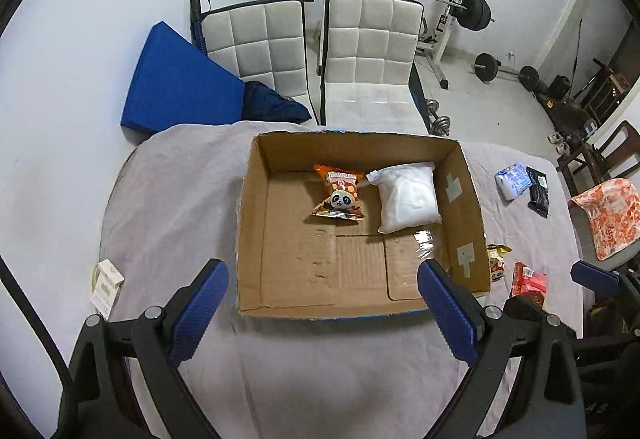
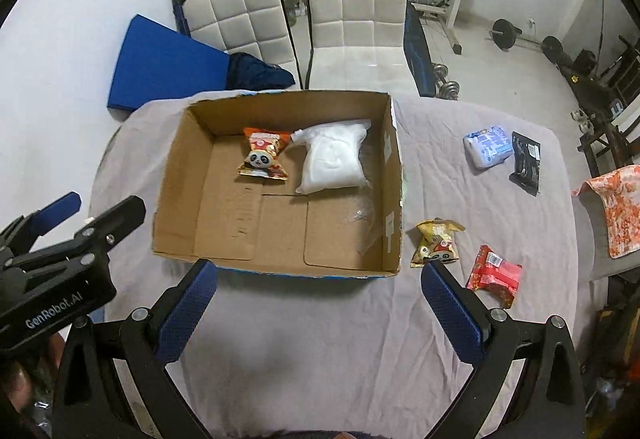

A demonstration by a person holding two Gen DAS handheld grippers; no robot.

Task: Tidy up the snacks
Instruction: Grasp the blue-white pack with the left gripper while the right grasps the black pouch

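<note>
Hovering before the cardboard box (image 2: 276,263), my left tongs (image 1: 322,305) and right tongs (image 2: 318,303) gape empty; the gold panda packet (image 2: 436,243) looks light, crinkly, slippery, best pinched across its crimped top seam.

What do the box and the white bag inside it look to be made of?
Box: corrugated cardboard, matte brown, with creased flaps and raw edges. White bag: apparently clear glossy plastic film around a soft white filling, judging by the sheen; the contents cannot be told.

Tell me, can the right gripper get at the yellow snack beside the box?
Probably yes. The right gripper is open, and the yellow snack lies uncovered on the cloth just outside the box, with nothing between them.
</note>
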